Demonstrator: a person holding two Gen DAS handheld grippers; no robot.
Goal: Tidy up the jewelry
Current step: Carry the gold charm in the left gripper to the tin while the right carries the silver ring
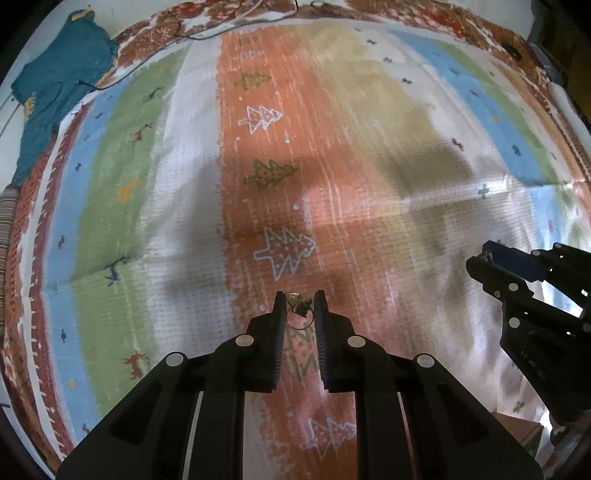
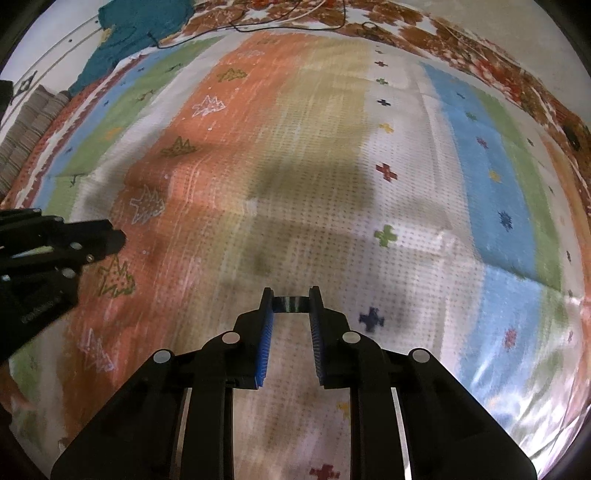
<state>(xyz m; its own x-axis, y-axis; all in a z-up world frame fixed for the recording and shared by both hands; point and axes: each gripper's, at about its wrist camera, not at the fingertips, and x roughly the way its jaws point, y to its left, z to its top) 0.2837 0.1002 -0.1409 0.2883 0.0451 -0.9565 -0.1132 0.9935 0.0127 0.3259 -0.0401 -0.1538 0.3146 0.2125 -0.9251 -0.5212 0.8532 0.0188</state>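
Observation:
In the left wrist view my left gripper (image 1: 300, 300) is shut on a small gold bracelet with a charm (image 1: 300, 305), whose thin loop hangs between the fingertips above the striped cloth. My right gripper (image 2: 291, 295) is shut on a dark blue band-shaped piece (image 2: 291, 303), held across its fingertips. The right gripper also shows at the right edge of the left wrist view (image 1: 484, 264). The left gripper shows at the left edge of the right wrist view (image 2: 110, 240); its tips look together there.
A patterned cloth (image 1: 332, 129) with orange, beige, white, blue and green stripes covers the surface. A teal knitted garment (image 1: 55, 85) lies at the far left. Thin cables (image 1: 177, 33) run along the far edge.

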